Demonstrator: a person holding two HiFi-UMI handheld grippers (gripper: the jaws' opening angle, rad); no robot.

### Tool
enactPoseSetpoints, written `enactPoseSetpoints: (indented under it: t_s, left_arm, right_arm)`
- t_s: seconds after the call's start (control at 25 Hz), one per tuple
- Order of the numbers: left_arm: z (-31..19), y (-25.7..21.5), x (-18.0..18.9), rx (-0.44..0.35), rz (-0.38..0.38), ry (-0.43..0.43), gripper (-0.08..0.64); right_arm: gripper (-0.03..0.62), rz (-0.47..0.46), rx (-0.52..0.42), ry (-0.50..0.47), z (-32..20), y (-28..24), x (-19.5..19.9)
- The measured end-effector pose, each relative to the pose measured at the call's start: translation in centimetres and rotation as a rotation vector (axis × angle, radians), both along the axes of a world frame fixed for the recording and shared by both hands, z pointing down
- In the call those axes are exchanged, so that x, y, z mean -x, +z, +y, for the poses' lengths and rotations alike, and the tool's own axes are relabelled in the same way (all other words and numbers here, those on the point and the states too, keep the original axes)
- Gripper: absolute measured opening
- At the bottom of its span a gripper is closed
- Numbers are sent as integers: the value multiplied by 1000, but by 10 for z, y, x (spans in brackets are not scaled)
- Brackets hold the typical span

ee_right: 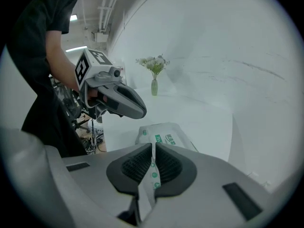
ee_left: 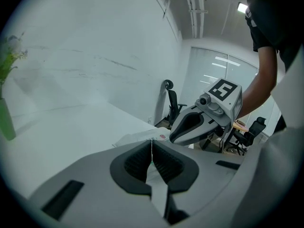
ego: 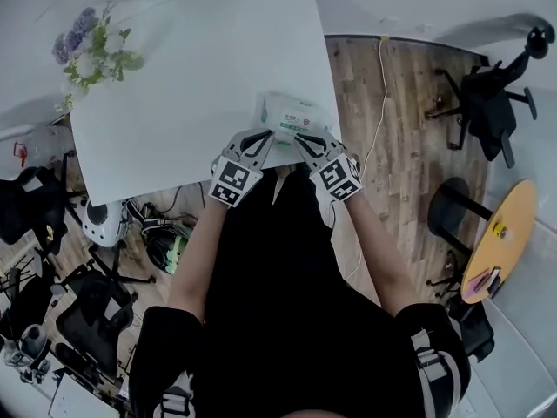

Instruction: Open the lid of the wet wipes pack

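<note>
The left gripper (ee_left: 152, 147) pinches the wet wipes pack (ego: 291, 117) by its seam, seemingly to steady it; the right gripper (ee_right: 153, 148) straddles it unclenched.

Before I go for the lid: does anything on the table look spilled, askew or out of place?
Nothing looks spilled or damaged. The wet wipes pack lies flat, but it sits close to the near right corner of the white table, so a push might slide it off. The vase of flowers stands upright at the far corner.
</note>
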State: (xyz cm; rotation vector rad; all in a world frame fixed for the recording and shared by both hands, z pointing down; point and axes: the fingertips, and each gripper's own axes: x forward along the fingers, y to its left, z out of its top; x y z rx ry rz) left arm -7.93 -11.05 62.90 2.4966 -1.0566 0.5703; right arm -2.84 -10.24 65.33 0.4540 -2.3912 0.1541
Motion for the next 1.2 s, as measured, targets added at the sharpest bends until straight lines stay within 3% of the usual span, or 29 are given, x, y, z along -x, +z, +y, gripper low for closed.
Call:
enactPoseSetpoints:
  t_s: [0.32,0.96,1.2]
  left_arm:
    - [-3,23,-4,45,1,1,25]
    - [-11,55,-6,89,-11,15,25]
    - [-11,59,-6,100,42,-15,25]
  right_arm:
    - [56,38,-23,-27,-4,11,5]
    - [109,222,-241,-148,-8,28,15]
    - [119,269,-315,-162,-11,27,13]
